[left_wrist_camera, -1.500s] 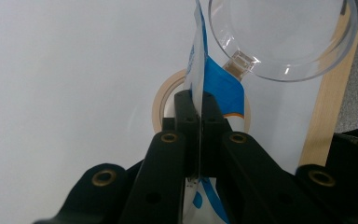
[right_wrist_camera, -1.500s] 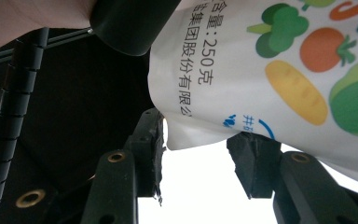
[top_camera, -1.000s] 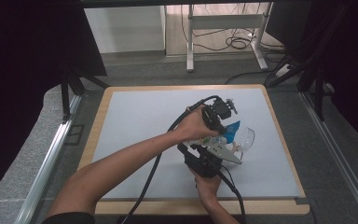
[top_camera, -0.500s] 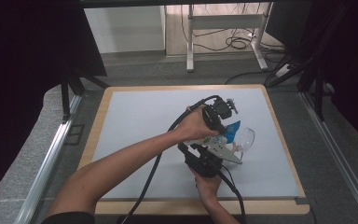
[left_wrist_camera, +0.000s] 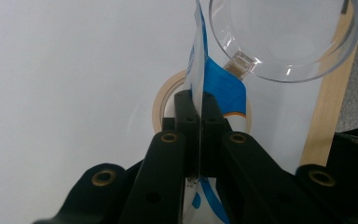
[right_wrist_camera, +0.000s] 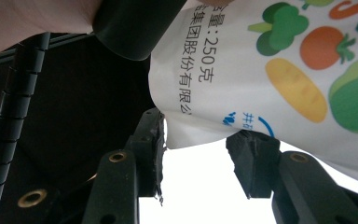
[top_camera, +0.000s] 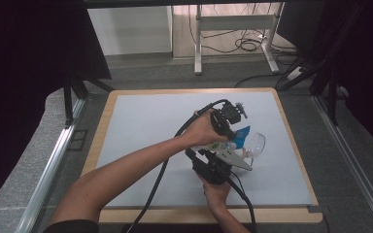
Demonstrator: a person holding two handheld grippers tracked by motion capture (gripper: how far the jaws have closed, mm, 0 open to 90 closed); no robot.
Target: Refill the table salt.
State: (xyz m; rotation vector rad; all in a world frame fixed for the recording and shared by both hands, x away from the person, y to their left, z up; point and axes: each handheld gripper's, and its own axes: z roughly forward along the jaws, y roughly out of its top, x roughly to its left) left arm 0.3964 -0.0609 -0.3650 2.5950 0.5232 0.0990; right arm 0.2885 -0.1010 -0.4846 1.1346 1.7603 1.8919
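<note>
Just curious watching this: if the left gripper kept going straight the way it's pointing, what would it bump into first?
Probably the clear plastic cup just beyond the left gripper, which is shut on the pouch; depth is uncertain.

A wood-rimmed white counter (top_camera: 141, 121) stands on grey carpet (top_camera: 29, 165), black curtains (top_camera: 24, 43) either side, cables (top_camera: 247, 45) beneath a metal-legged desk (top_camera: 233, 22) behind.

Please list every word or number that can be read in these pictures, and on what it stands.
"250克", after a cut-off character and colon: white printed plastic pouch, right gripper view.
"集团股份有限", cut off at the end: same pouch.
Blue characters near its lower edge: cut off, unreadable.
High view, left gripper view: no readable text.
</note>
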